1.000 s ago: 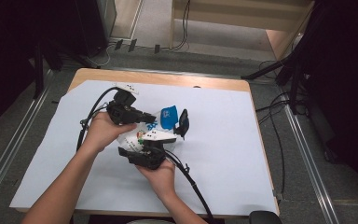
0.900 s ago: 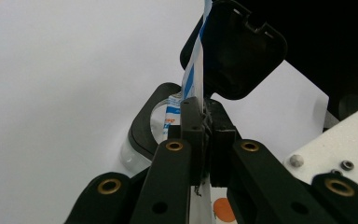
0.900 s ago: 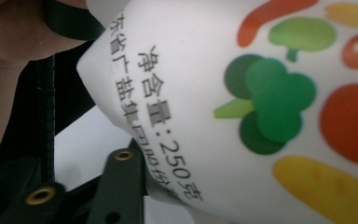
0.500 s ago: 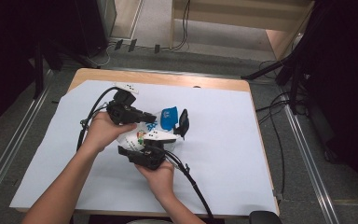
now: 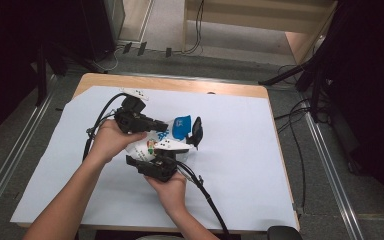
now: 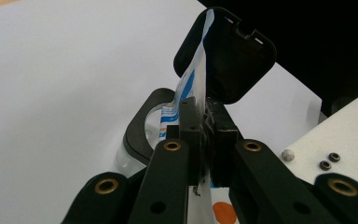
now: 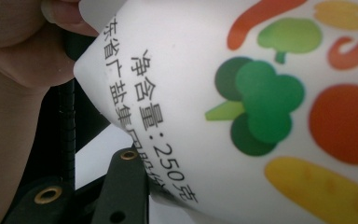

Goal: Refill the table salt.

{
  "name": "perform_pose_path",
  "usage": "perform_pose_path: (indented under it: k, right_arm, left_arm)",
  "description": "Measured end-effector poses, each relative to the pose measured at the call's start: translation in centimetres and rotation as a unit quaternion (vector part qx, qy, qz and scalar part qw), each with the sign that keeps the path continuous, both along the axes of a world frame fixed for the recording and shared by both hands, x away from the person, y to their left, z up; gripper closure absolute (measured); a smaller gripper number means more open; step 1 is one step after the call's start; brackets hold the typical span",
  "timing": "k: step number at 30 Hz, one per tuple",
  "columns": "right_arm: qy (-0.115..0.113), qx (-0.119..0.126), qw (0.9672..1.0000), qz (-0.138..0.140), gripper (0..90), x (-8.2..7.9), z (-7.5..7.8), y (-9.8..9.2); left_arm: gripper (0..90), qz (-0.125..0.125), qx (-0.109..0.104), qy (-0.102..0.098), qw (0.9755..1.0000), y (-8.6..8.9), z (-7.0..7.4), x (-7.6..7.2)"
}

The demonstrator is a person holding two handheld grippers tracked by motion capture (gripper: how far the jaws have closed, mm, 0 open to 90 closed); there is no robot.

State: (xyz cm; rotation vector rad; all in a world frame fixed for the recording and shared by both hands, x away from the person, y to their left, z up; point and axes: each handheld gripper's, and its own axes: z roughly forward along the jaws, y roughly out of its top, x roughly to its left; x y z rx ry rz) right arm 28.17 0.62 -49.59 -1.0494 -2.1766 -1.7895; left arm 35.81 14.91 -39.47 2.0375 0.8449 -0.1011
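A: so what's closest to the camera in the high view?

B: the right claw, held low near the person's edge of the table. It's pinching the bottom end of a white bag with veggie pictures printed on it. In the right gripper view the bag sits right up against the lens, with broccoli, tomato and some black printed text, and one black finger presses on its lower edge. Its jaws have just been closing, with the bag between them.

A: and the left one?

B: a bit further back. The left claw is squeezed together on the blue-and-white top edge of the same bag; in the left gripper view the film stands thin and upright between the pads.

A: so the bag's off the table?

B: looks stretched between the two claws, over the white sheet. Just past it is a black flip lid standing open over a round black rim.
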Motion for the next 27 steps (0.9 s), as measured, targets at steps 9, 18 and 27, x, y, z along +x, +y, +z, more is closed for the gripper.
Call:
perform_pose_path:
  k: [9,18,27]
  right_arm:
    - [0.0,-0.002,1.0,-0.001,65.4,-0.04,-0.07,-0.03]
    - [-0.002,-0.005,1.0,0.0,65.2,-0.03,-0.06,-0.04]
    - [-0.006,-0.013,0.9999,0.003,64.4,-0.01,-0.07,-0.04]
  left_arm:
    - [87.7,0.001,0.004,-0.001,1.0,-0.05,0.03,-0.03]
    - [88.2,0.001,0.008,0.001,1.0,-0.07,0.04,0.0]
    - [88.4,-0.001,0.012,0.008,0.9999,-0.14,0.04,0.14]
